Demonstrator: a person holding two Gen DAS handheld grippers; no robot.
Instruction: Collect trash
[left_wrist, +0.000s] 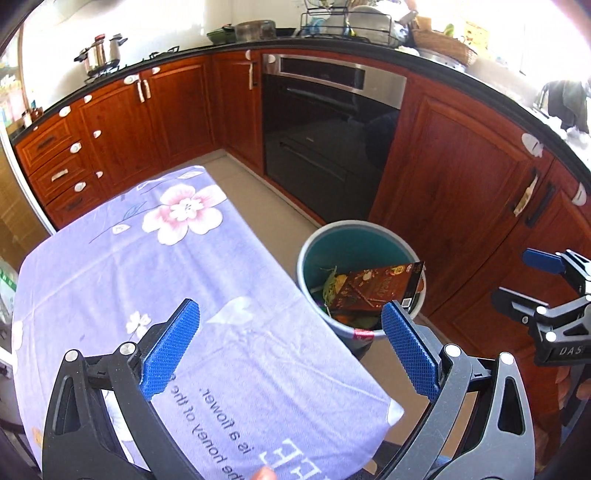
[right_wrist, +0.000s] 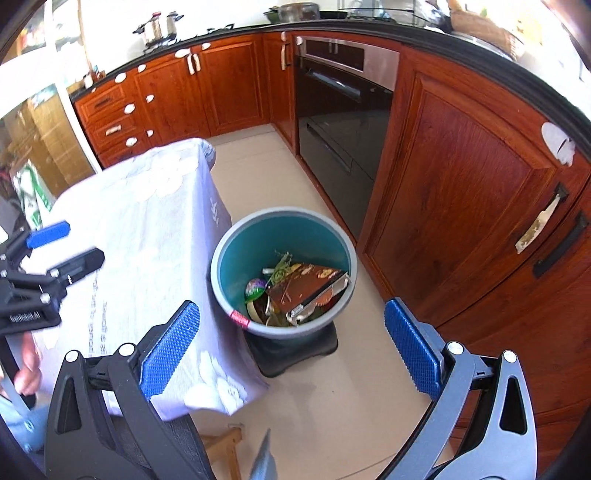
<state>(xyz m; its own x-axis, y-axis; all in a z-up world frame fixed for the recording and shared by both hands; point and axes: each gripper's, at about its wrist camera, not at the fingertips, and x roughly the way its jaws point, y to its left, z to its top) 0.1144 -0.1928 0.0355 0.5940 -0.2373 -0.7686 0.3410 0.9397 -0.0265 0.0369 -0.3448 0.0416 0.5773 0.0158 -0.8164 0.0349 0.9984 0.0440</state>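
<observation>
A grey bin with a teal inside (left_wrist: 332, 240) (right_wrist: 240, 254) stands on the floor by the table's right side. In it lie a brown snack box (left_wrist: 376, 290) (right_wrist: 306, 286) and other scraps, among them a round purple-green wrapper (right_wrist: 255, 287). My left gripper (left_wrist: 290, 347) is open and empty above the table's lilac flowered cloth (left_wrist: 147, 266), its right finger near the bin's rim. My right gripper (right_wrist: 291, 347) is open and empty above the floor, just short of the bin. Each gripper shows at the edge of the other's view (left_wrist: 546, 291) (right_wrist: 59, 251).
Red-brown cabinets (right_wrist: 461, 192) and a black oven (left_wrist: 325, 129) run along the far and right sides. A beige tiled floor (right_wrist: 354, 387) lies between them and the table. A wooden stool corner (right_wrist: 225, 443) shows under the table. Pots and a dish rack stand on the counter.
</observation>
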